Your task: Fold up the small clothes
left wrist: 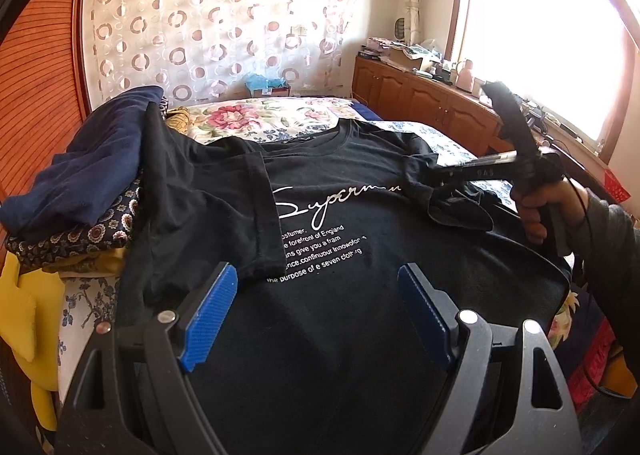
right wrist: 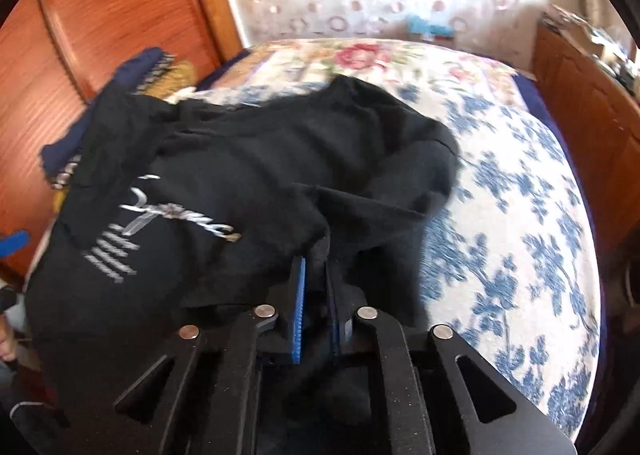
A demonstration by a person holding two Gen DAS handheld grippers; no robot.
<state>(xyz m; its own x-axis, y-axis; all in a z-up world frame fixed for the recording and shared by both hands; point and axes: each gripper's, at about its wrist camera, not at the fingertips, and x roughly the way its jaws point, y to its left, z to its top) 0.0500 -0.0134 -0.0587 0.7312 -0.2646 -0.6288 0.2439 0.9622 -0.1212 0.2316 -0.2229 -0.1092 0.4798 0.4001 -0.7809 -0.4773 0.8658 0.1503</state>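
A black cotton T-shirt with white script lettering on its chest (left wrist: 320,223) lies face up on the bed covered by a white sheet with blue flowers (right wrist: 520,255), its collar toward the far end. Judging by how it lies, the fold is partly made: one side of the shirt, sleeve included, is already turned in over the front and covers the start of the lettering, while the other side is only now being brought across. The right gripper (right wrist: 316,267) has its blue-padded jaws closed almost together on a bunch of black fabric at that other side, near the sleeve, and lifts it above the shirt's body; in the left wrist view the person's hand (left wrist: 536,211) grasps its handle. The left gripper (left wrist: 316,287) hovers over the shirt's lower half with its jaws standing wide, nothing between them. What seems left is to lay the second side over, then fold the length up from the hem. Beside the shirt, at the bed's edge by the wooden wardrobe, a pile of dark blue and patterned clothes (left wrist: 80,191) sits loosely heaped.
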